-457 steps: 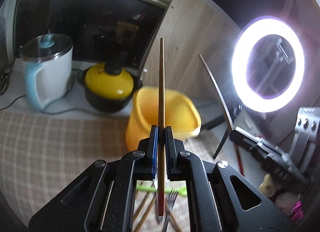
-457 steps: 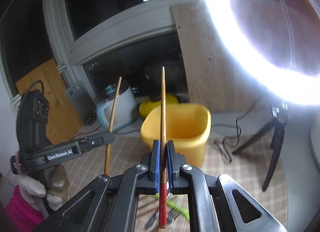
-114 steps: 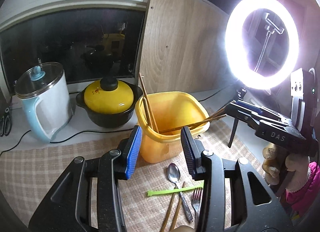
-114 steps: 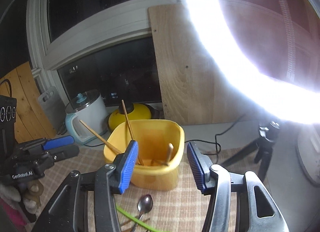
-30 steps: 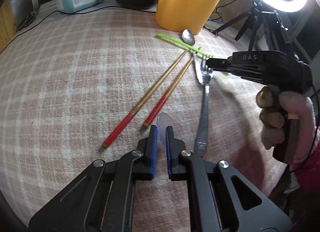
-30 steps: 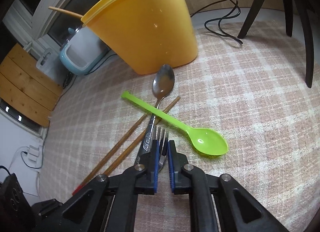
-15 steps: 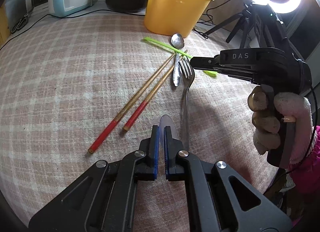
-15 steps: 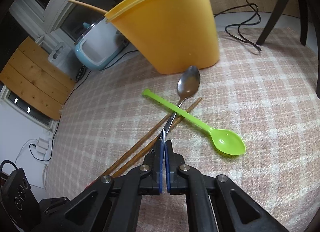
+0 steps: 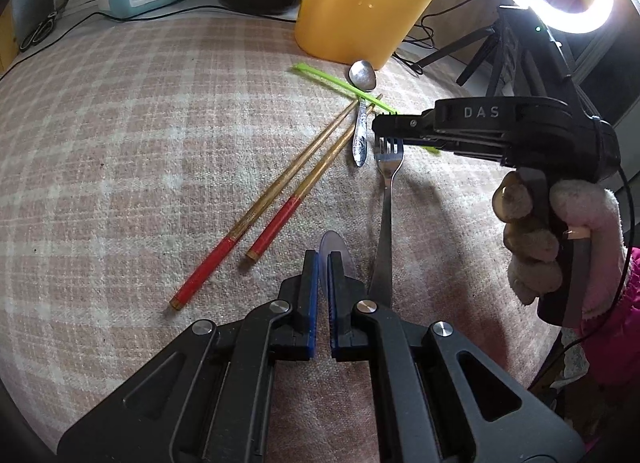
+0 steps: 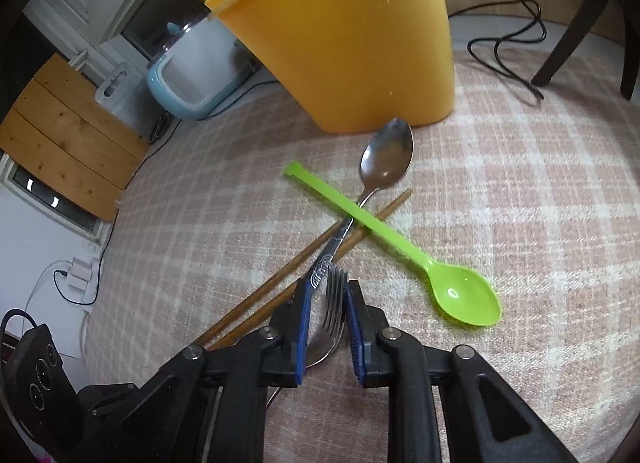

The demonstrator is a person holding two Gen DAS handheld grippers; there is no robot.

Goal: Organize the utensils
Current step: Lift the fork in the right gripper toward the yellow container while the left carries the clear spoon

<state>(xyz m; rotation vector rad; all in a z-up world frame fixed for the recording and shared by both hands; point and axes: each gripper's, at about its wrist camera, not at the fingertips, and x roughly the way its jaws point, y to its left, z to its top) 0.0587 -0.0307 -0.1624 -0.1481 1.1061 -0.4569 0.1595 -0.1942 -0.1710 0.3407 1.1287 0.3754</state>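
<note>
Utensils: lay loose on the checked cloth over the counter, toward its far right corner, short of the yellow bin standing at the far edge with a few chopsticks already poking over its rim.

Fork: lay flat on the cloth, tines between the pads of the right claw, handle running back toward the near edge. Jaws opening at this moment, a gap showing on both sides of the tines, so no hold on it.

Left claw: clamped together on a clear plastic spoon, bowl sticking out past the fingertips, handle hidden underneath. Could not tell whether lifted clear of the cloth.

Beyond the fork: a metal spoon with its bowl just beside the foot of the bin, a green spoon laid across its handle, and two red-ended chopsticks slanting under both.

Step in hand, as judged: re-taking the fork. Probably called for pads set lower and square across the neck rather than the tine tips, where thin metal slips; then a firm close before any lift. Worth keeping the pads off the metal spoon's handle, touching or nearly touching the tines on the left. A straight rise first, then over the bin rim, handle down.
</note>
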